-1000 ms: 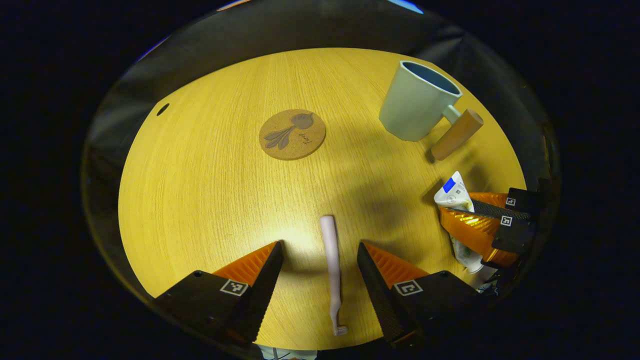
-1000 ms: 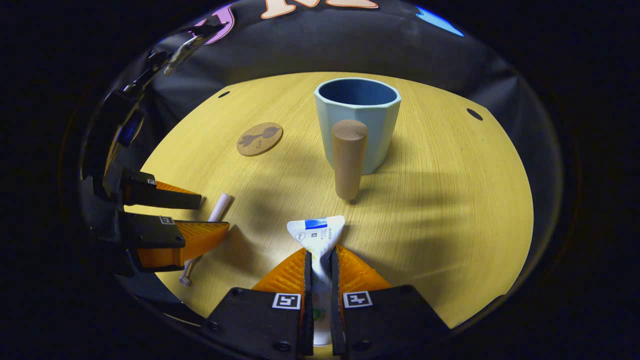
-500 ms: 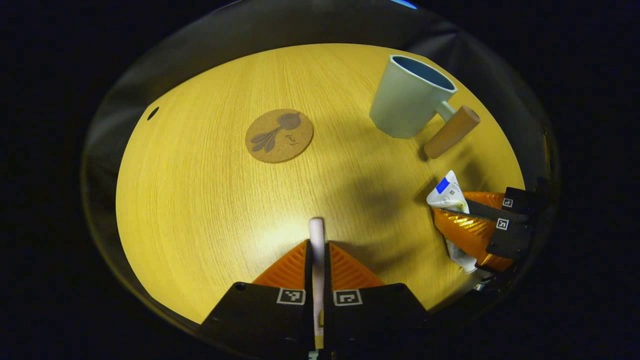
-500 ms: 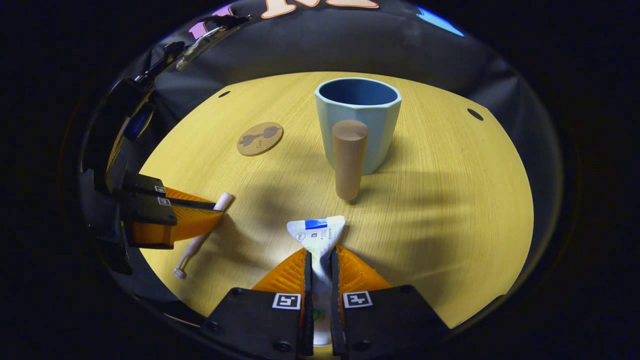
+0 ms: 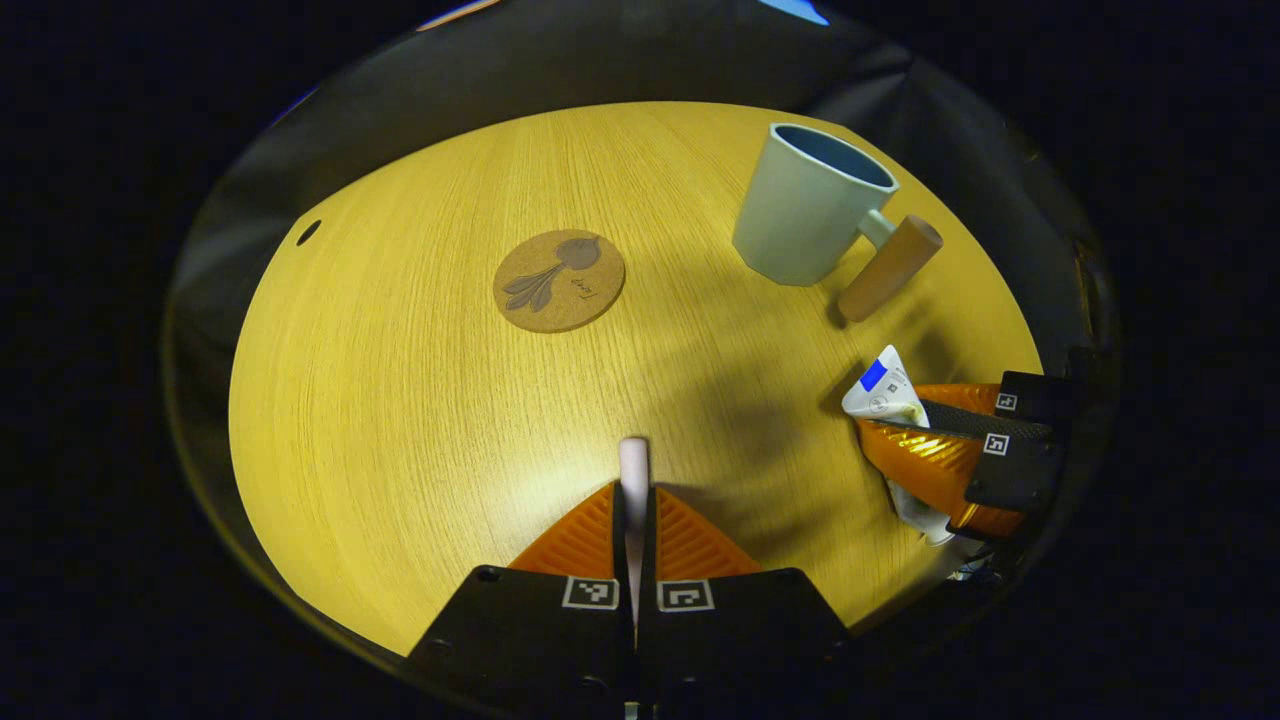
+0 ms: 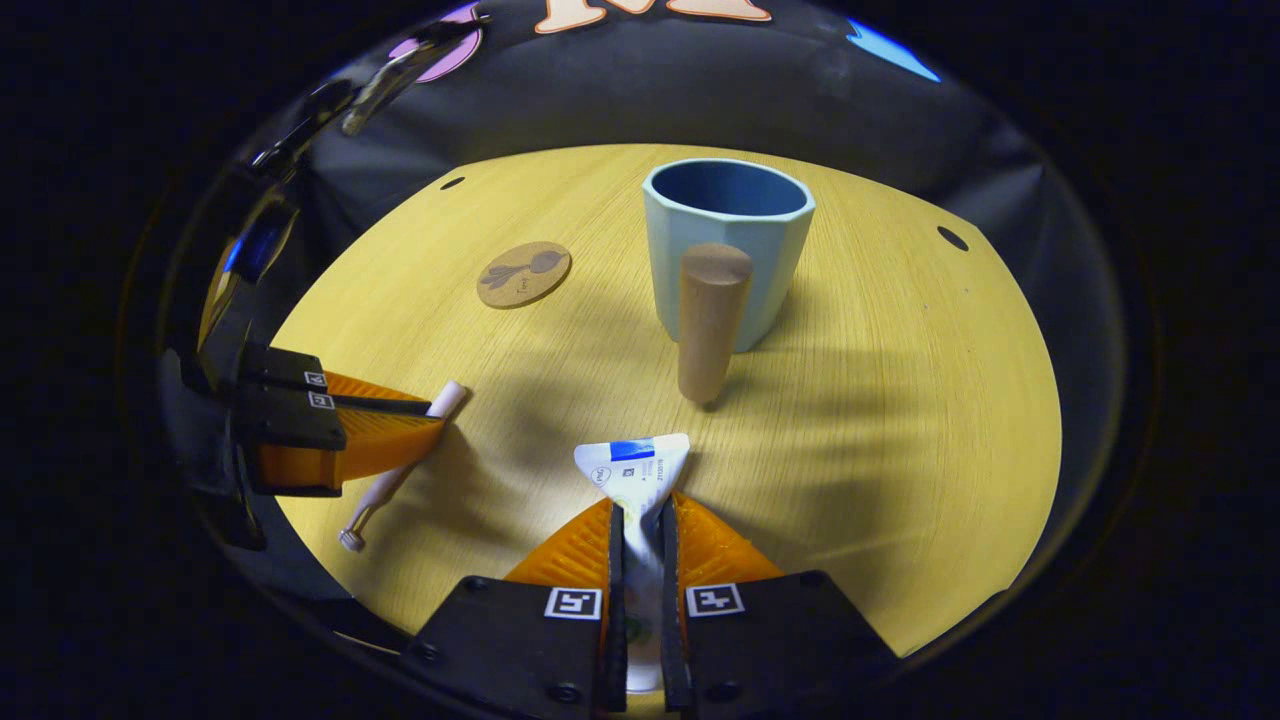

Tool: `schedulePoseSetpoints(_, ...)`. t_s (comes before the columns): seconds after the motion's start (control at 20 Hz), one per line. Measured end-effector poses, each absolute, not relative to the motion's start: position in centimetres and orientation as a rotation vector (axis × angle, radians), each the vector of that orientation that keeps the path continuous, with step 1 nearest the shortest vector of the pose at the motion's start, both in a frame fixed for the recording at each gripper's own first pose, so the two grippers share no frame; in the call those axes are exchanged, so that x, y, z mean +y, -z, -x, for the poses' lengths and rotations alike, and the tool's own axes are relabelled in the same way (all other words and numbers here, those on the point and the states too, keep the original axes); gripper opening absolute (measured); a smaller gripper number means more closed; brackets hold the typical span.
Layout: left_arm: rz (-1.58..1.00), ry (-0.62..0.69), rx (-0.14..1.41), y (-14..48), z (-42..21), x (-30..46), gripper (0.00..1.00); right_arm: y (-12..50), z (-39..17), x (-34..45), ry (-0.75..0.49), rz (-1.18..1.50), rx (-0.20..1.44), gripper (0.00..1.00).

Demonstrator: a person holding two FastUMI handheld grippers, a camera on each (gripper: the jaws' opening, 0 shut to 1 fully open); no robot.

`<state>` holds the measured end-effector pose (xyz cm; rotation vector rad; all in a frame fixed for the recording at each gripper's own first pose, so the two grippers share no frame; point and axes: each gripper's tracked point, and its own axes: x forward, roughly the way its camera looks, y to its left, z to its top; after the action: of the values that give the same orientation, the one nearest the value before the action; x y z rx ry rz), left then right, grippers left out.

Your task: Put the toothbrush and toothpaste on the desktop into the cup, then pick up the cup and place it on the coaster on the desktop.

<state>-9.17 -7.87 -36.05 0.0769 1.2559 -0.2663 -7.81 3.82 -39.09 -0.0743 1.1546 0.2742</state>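
Left gripper view: the left gripper [image 5: 634, 500], orange-fingered with black bodies, has its jaws clamped on the pale pink plastic toothbrush [image 5: 633, 462], whose blunt handle end sticks out past the fingertips, near the closest edge of the round yellow wooden table [image 5: 400, 400]. The round cork coaster with a dark plant print [image 5: 559, 281] lies flat toward the table's middle. The pale blue-green cup with a cylindrical wooden handle [image 5: 808, 218] stands upright toward the far right edge, well apart from the coaster. At the right edge, the right gripper [image 5: 905, 420] holds the white toothpaste tube with a blue patch [image 5: 880, 388].

Right gripper view: the right gripper [image 6: 640, 515] has its jaws clamped on the toothpaste tube [image 6: 635, 468], crimped end forward, near the closest edge. The cup [image 6: 728, 250] stands ahead, handle toward the camera. The coaster [image 6: 524, 274] lies left of the cup, apart. At the left edge, the left gripper [image 6: 425, 420] holds the toothbrush [image 6: 385, 490] tilted, head end lowest.
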Motion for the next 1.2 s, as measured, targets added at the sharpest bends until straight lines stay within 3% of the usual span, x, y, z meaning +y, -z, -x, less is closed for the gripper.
schedulePoseSetpoints(0.55,-0.006,0.259,1.161,36.2,8.1,-2.5,0.0,33.7,6.3,4.3,-0.312,-0.124,1.001,0.16)
schedulePoseSetpoints(0.65,0.007,0.26,1.157,36.1,8.5,-1.4,0.0,32.6,5.5,3.9,-0.293,-0.135,0.961,0.08)
schedulePoseSetpoints(0.85,0.001,0.259,1.147,36.4,9.1,0.6,0.0,30.4,4.5,4.0,-0.304,-0.174,0.924,0.08)
schedulePoseSetpoints(1.15,0.016,0.263,1.118,39.0,13.1,2.6,0.0,24.7,-1.6,3.7,-0.289,-0.266,0.788,0.05)
schedulePoseSetpoints(1.2,0.024,0.263,1.113,38.4,13.4,3.0,0.0,24.0,-2.9,3.6,-0.283,-0.272,0.759,0.08)
